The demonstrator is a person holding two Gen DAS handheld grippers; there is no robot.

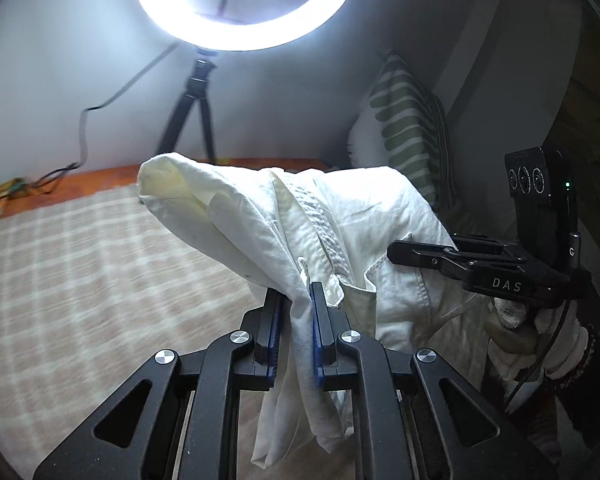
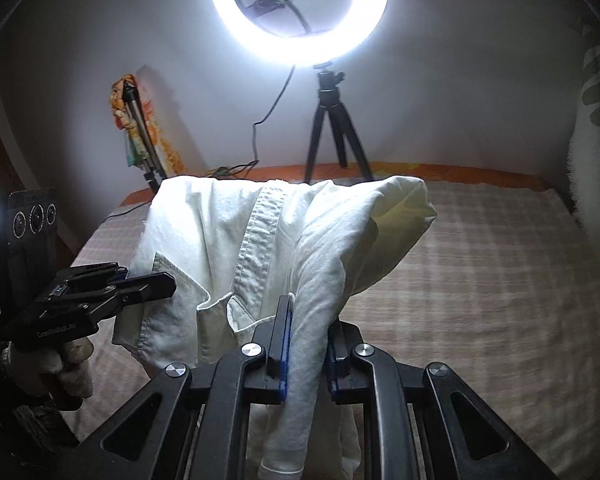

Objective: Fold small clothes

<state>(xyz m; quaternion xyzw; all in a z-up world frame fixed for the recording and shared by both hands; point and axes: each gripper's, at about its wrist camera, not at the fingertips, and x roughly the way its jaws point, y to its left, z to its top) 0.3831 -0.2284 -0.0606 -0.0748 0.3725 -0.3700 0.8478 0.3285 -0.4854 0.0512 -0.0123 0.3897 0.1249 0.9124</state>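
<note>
Above a beige checked bed cover (image 1: 80, 264), left gripper (image 1: 295, 312) and right gripper (image 2: 309, 336) each pinch the white cotton shirt (image 1: 340, 216) aloft — bunched, folding barely begun.

**White shirt held up over the bed**

The left gripper (image 1: 296, 300) pinches a bunched fold of the crumpled white cotton shirt (image 1: 300, 216), lifted above the beige checked bedspread (image 1: 80, 264). At the right, the black right gripper (image 1: 404, 254) touches the cloth. Behind glows a round ring lamp (image 1: 246, 4) on a black tripod (image 1: 198, 108), beside a green-striped pillow (image 1: 408, 120).
</note>
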